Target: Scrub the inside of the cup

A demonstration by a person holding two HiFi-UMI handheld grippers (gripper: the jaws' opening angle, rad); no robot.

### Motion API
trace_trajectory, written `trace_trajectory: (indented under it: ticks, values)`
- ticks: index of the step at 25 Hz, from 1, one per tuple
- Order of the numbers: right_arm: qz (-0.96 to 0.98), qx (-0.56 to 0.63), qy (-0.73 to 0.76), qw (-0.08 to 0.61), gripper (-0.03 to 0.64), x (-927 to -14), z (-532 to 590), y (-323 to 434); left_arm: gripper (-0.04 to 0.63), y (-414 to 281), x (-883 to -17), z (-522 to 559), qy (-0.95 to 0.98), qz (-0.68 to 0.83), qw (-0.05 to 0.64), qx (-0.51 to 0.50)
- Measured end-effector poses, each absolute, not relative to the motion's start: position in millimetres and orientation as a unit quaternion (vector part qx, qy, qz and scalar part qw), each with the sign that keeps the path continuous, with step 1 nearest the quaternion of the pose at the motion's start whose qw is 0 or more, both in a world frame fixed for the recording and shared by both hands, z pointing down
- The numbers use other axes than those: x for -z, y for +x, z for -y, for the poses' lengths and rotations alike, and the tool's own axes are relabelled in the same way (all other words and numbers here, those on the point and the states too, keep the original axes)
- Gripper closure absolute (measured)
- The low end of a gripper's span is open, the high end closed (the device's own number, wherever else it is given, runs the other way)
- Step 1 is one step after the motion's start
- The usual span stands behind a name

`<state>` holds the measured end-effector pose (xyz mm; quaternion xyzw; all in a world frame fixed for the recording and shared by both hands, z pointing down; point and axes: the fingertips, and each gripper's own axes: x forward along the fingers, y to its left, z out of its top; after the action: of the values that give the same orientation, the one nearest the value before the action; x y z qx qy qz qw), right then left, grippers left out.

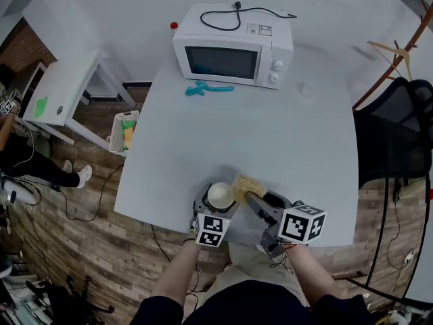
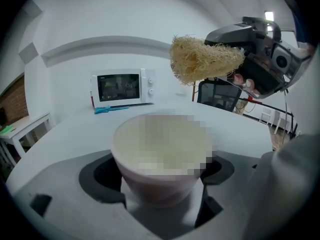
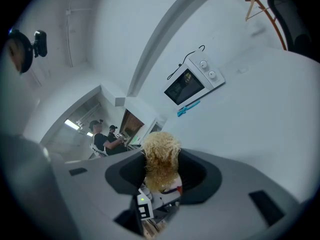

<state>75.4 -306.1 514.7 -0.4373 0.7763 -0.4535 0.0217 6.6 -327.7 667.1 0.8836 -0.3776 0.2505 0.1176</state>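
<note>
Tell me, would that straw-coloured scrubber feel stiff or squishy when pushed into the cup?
Probably squishy: the scrubber is a loose tangle of fibres, bulging past the right claw that pinches it. Likely light too, as it juts out sideways without drooping. It would probably flatten against the cup wall.

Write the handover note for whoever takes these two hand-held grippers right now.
Left hand-held gripper: shut on the white cup, which is upright with its mouth up, at the near edge of the table.
Right hand-held gripper: shut on the straw-coloured scrubber.
The scrubber is above and to the right of the cup's rim, outside the cup.
Done: both things are gripped and close to each other.
Left: lower the scrubber into the cup and scrub the inside. Whether any scrubbing has been done cannot be told.
</note>
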Motion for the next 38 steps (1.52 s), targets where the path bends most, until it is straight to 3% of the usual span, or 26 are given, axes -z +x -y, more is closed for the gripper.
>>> trace_trajectory:
  ticks: [14, 22, 23, 24, 26, 32, 38]
  values:
    - [-0.784, 0.447, -0.430, 0.029, 0.443, -505, 272, 71, 0.143, -10, -656, 305, 0.870, 0.394, 0.151, -0.254]
    - [-0.793, 0.439, -0.421, 0.033, 0.443, -499, 238, 53, 0.147, -39, -600, 256, 0.861, 0.443, 0.151, -0.197]
    - [-0.795, 0.437, -0.419, 0.031, 0.443, -498, 232, 50, 0.159, -43, -592, 250, 0.858, 0.454, 0.147, -0.189]
    - [-0.798, 0.434, -0.417, 0.027, 0.443, -498, 226, 46, 0.221, -50, -583, 244, 0.851, 0.473, 0.143, -0.180]
    - [-0.804, 0.426, -0.414, 0.019, 0.443, -496, 212, 39, 0.523, -67, -566, 232, 0.829, 0.517, 0.143, -0.159]
    - [-0.833, 0.374, -0.408, -0.005, 0.443, -487, 170, 22, 0.577, -94, -530, 185, 0.802, 0.561, 0.182, -0.098]
    - [-0.859, 0.306, -0.408, -0.038, 0.443, -478, 133, 4, 0.578, -111, -509, 139, 0.791, 0.575, 0.192, -0.083]
